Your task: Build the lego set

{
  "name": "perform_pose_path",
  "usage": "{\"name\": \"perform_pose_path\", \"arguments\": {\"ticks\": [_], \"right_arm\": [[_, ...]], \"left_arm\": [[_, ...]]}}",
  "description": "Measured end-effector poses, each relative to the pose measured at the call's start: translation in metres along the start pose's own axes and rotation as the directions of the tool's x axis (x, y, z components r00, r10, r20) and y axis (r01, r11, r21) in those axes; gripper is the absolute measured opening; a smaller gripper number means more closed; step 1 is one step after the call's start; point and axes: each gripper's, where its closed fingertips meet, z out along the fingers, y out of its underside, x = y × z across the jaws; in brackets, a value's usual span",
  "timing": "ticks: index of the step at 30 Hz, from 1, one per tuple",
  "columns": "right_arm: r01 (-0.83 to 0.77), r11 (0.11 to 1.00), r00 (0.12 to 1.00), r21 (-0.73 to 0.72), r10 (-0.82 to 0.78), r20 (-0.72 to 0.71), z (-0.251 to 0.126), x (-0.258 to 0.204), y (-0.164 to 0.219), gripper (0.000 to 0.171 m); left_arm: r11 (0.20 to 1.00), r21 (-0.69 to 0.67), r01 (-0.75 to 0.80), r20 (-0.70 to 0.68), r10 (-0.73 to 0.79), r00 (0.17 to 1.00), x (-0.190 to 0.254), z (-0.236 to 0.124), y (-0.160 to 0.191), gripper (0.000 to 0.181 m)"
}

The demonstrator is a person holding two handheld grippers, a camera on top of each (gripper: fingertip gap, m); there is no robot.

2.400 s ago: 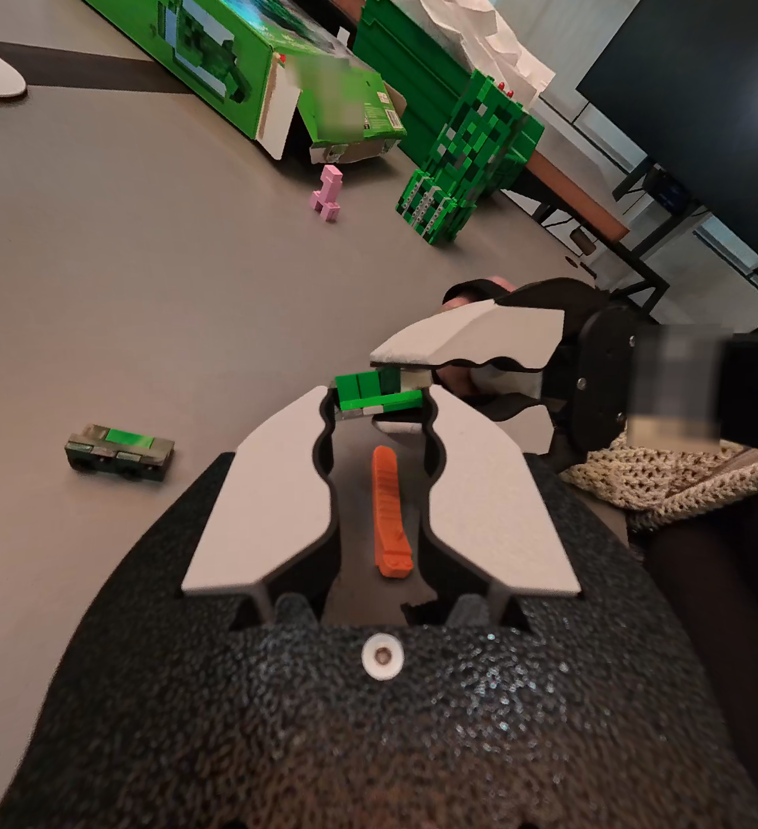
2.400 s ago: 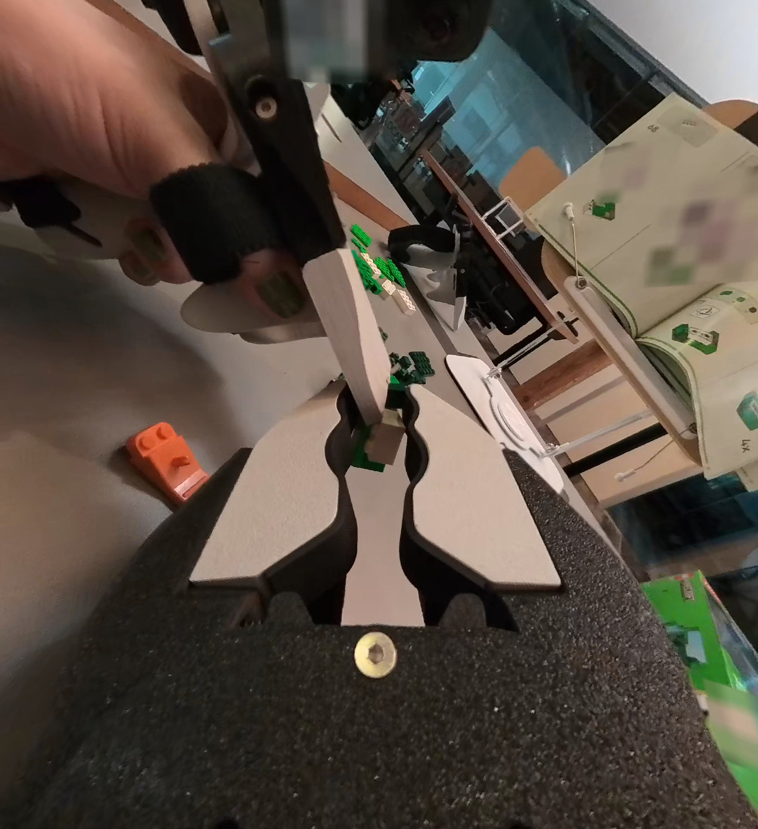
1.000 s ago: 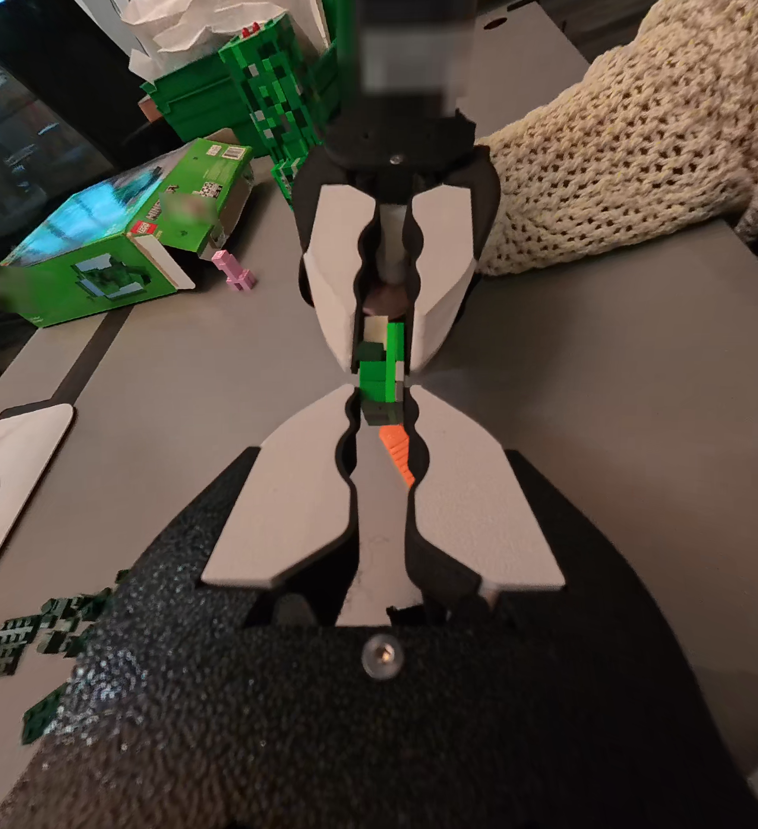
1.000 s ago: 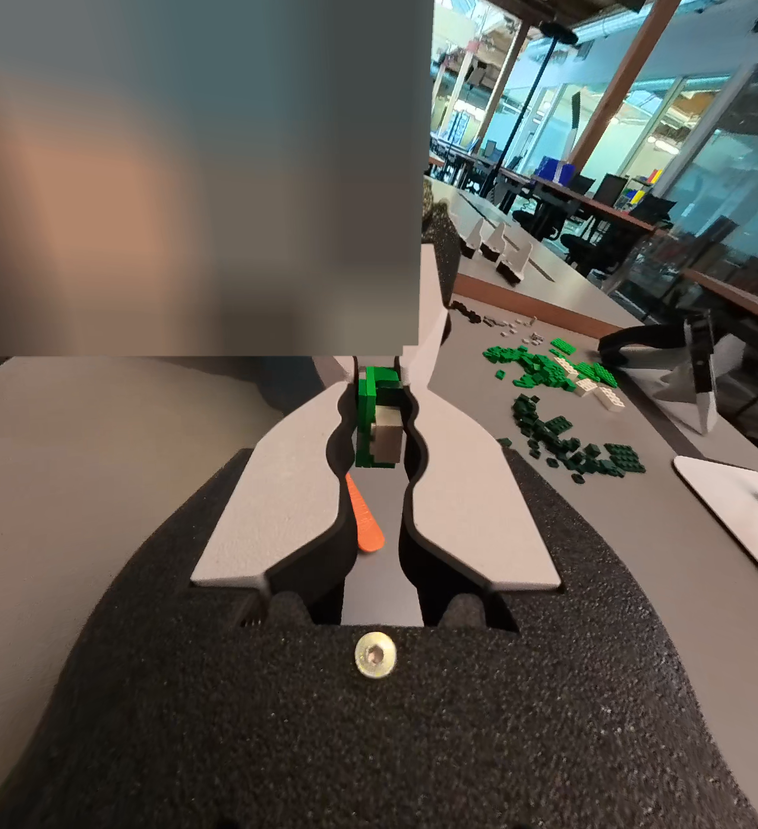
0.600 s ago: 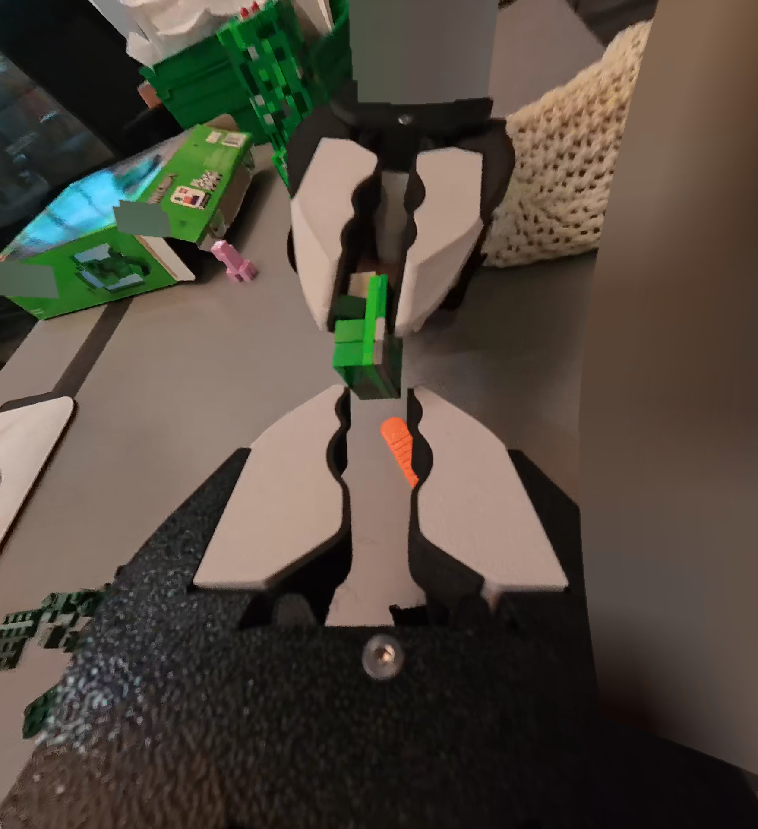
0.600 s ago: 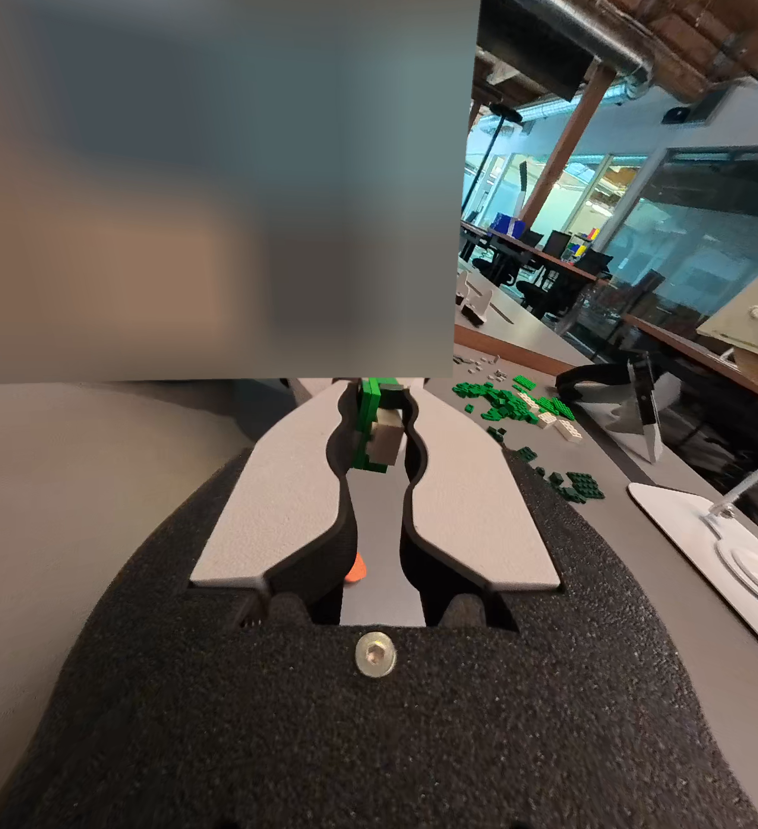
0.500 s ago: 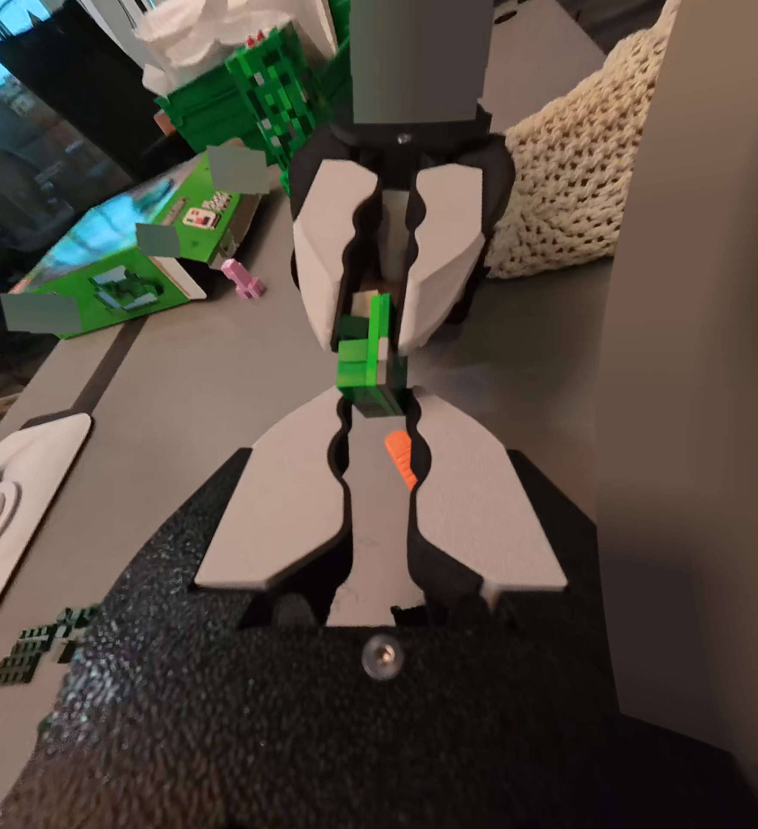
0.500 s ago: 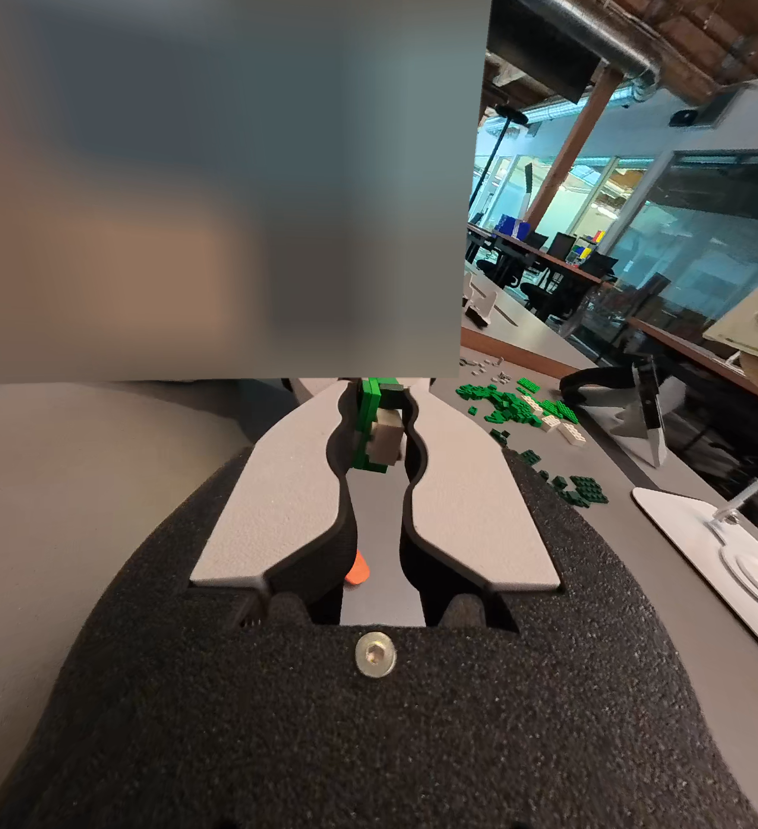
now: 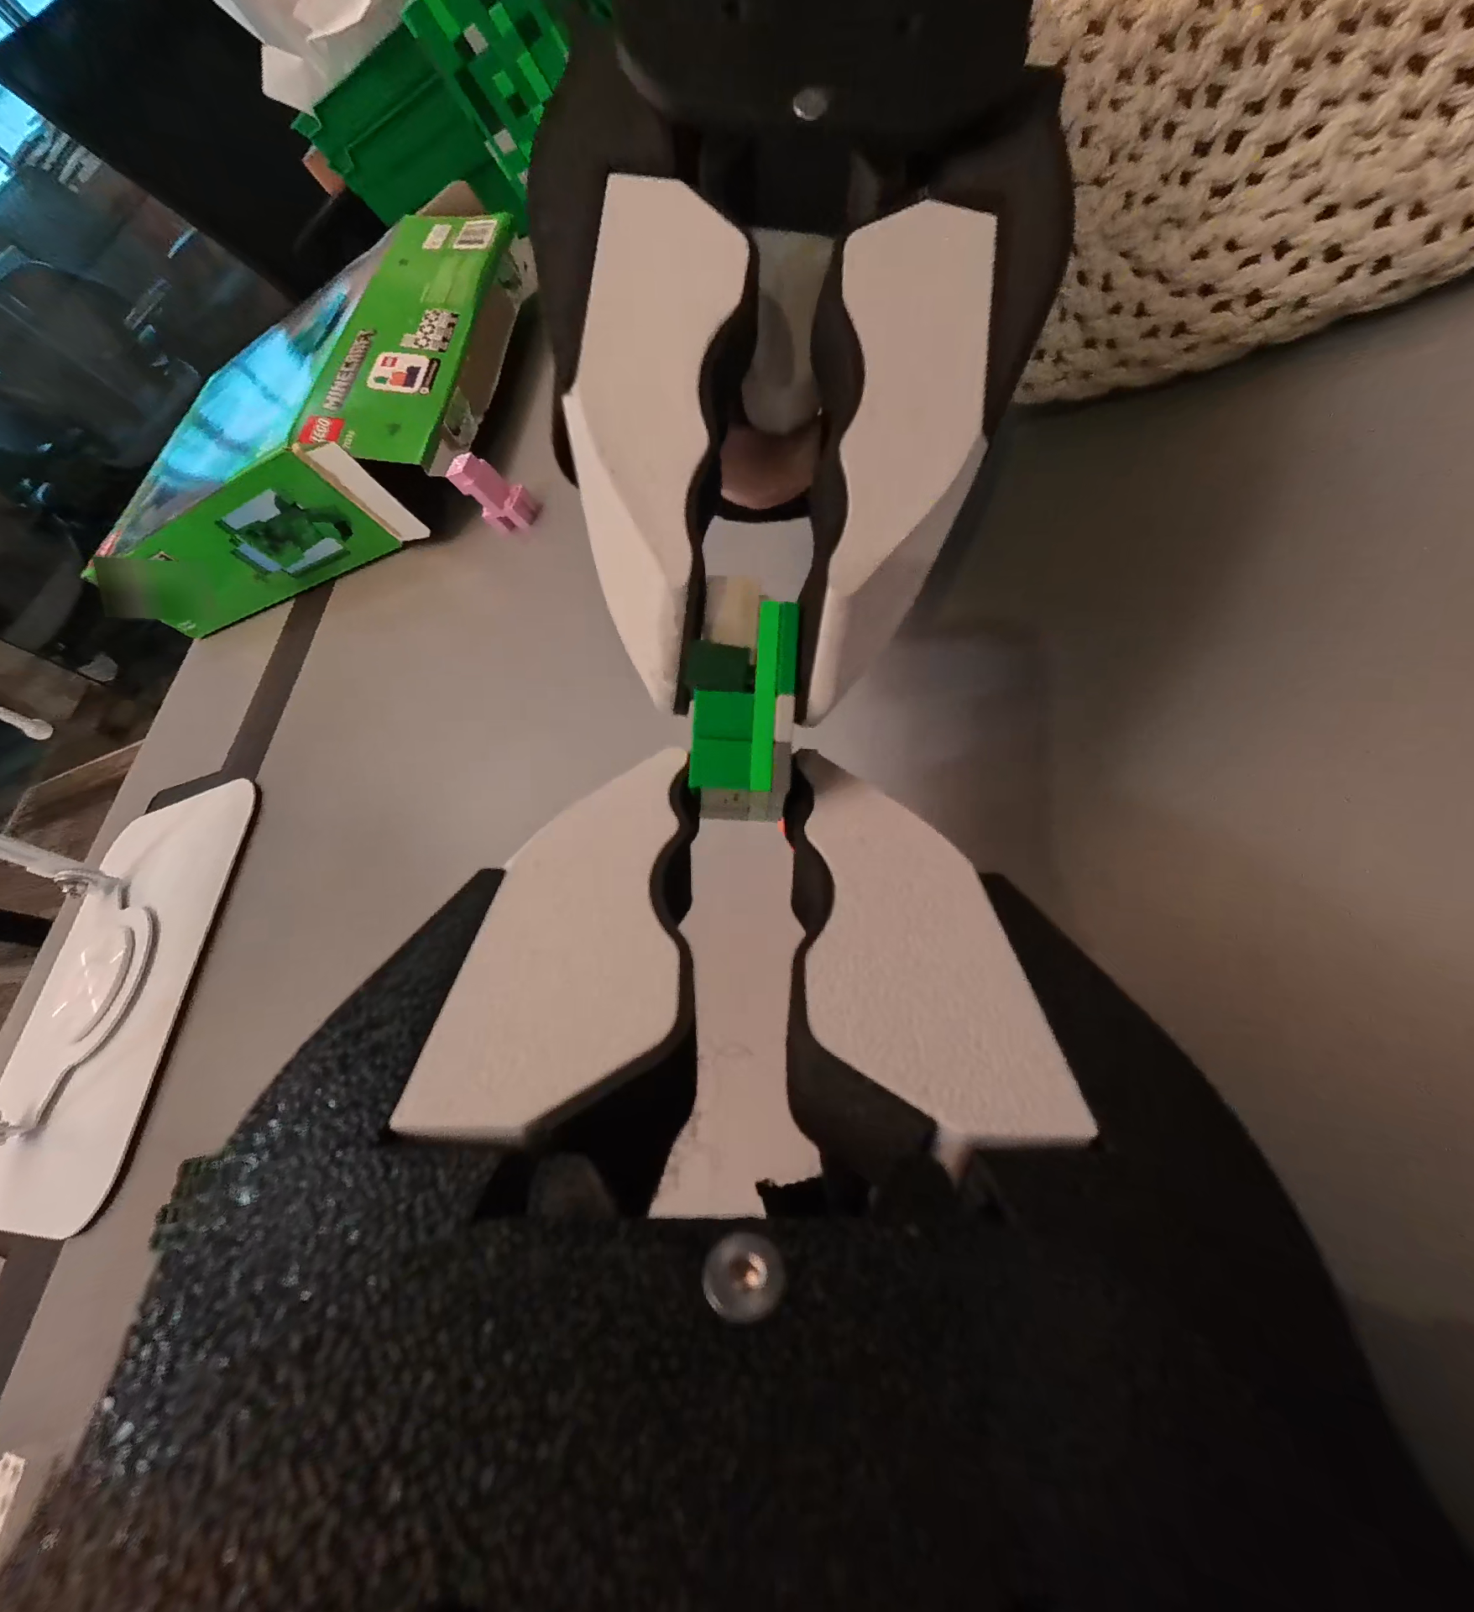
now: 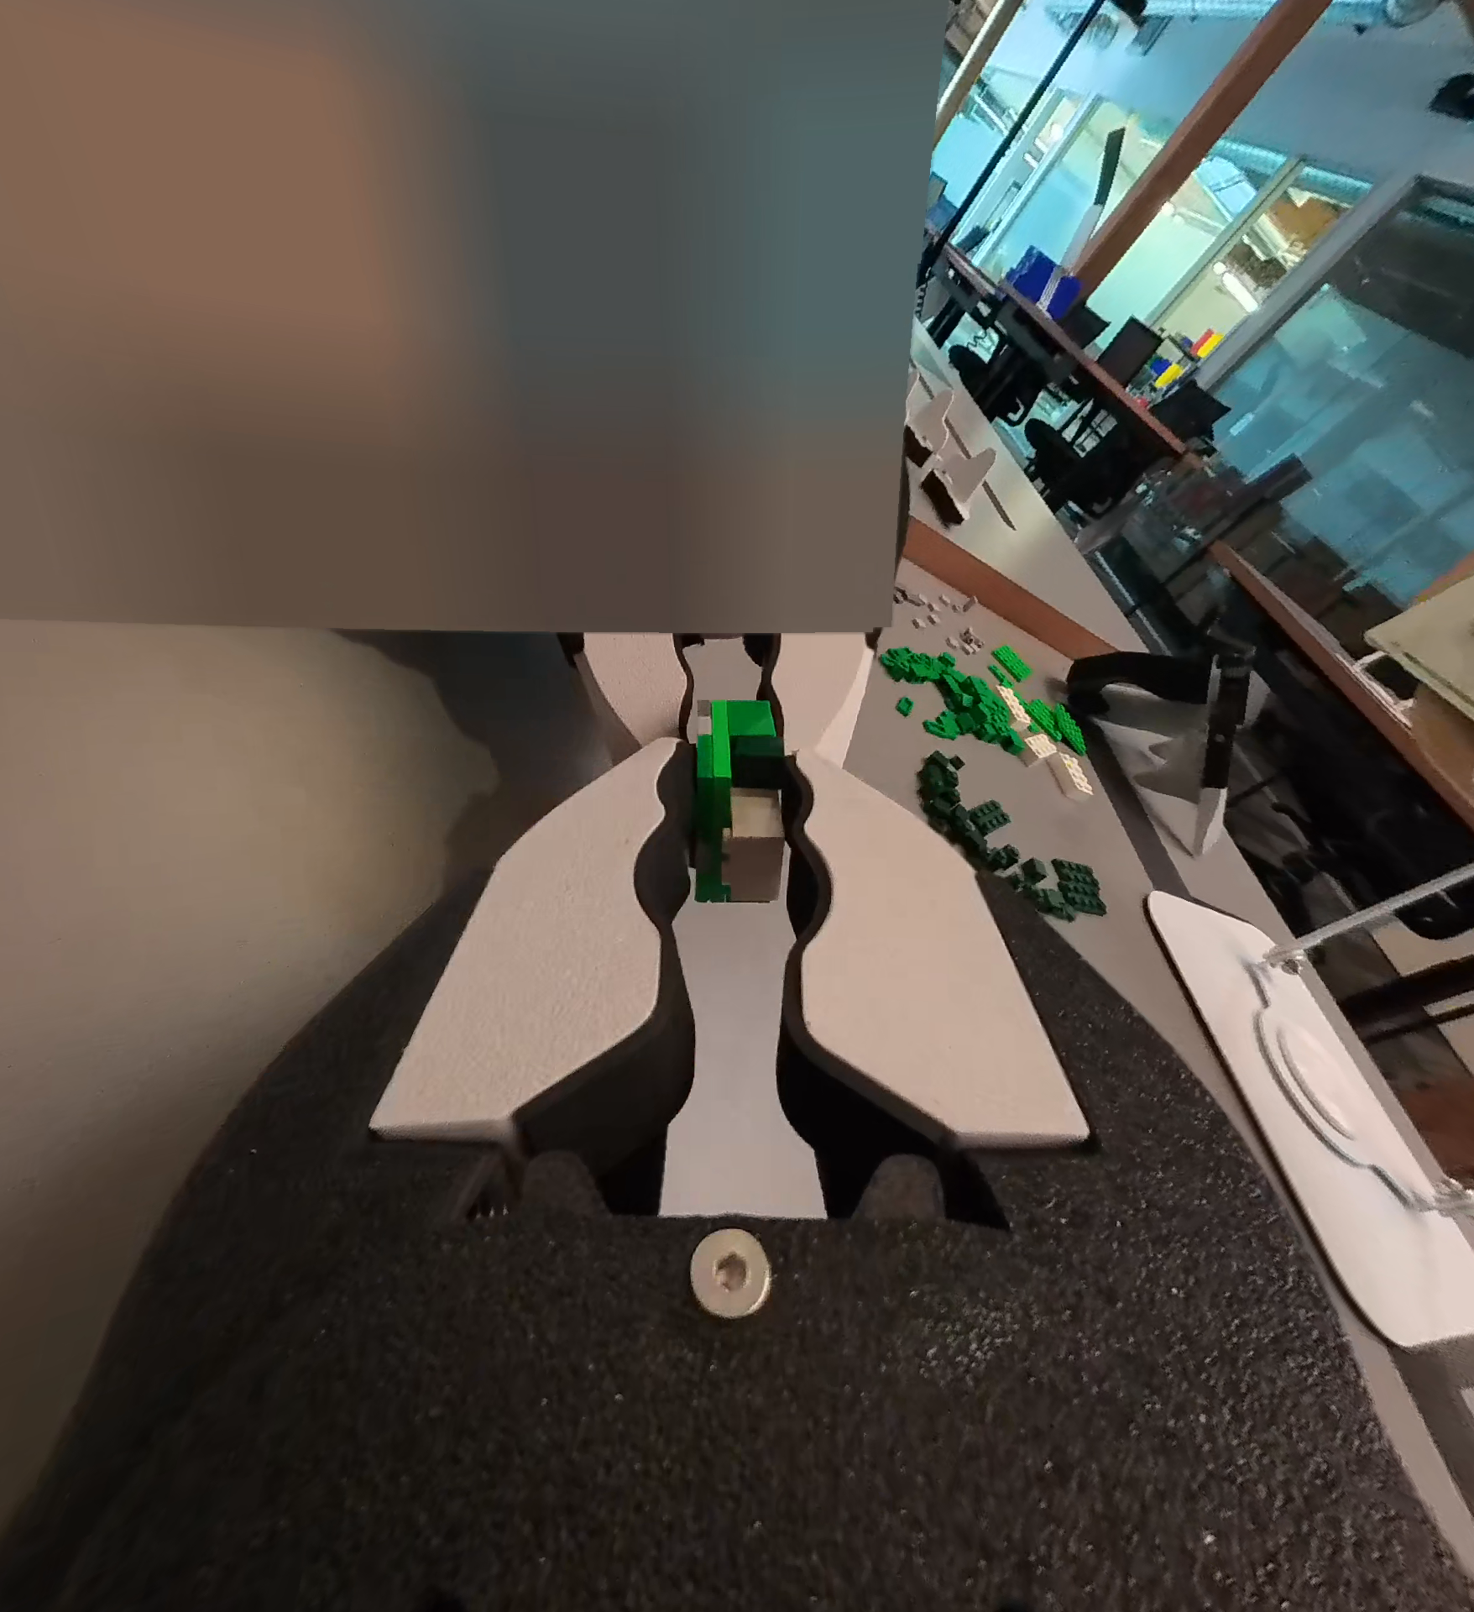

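Lego sub-assembly point(image 9: 738, 724), a small stack of bright green, dark green and grey bricks, hangs above the grey counter point(image 9: 1196, 698), pinched from both ends. The left tongs point(image 9: 738, 789) are closed on its near grey end, and the right tongs point(image 9: 747, 689) come in from the far side, closed on its upper green part. In the right wrist view the same stack point(image 10: 738, 802) sits between that tool's tips point(image 10: 738, 811).

The risk, as I judge it, is a pull or twist between the two tools: the bricks could split at a seam and a piece drop to the counter. The grip areas look small, so a slight tilt may let the stack pivot or slip. Loose green bricks point(image 10: 978, 706) lie well off to the right, and the set's green box point(image 9: 306, 436) sits far left.
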Motion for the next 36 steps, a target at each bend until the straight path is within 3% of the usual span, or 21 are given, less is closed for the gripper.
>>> {"name": "perform_pose_path", "arguments": {"ticks": [5, 16, 20, 36], "right_arm": [[-0.041, 0.999, 0.999, 0.007, 0.041, -0.024, 0.001, 0.005, -0.001, 0.018], [-0.092, 0.995, 0.993, 0.042, 0.095, -0.075, -0.005, 0.017, 0.0, 0.018], [-0.093, 0.994, 0.993, 0.049, 0.096, -0.062, -0.005, 0.015, -0.002, 0.018], [-0.017, 0.992, 0.999, -0.125, 0.013, -0.029, 0.001, 0.006, 0.021, 0.018]], "left_arm": [[0.998, 0.034, 0.055, -0.005, -0.055, 0.998, -0.003, -0.001, -0.001, 0.019], [0.987, 0.153, -0.042, 0.126, 0.022, 0.992, -0.018, -0.018, -0.02, 0.035], [0.983, 0.174, -0.065, 0.117, 0.045, 0.992, -0.014, -0.017, -0.024, 0.023], [0.999, 0.027, -0.017, 0.047, 0.016, 0.999, -0.007, -0.007, -0.003, 0.017]]}}
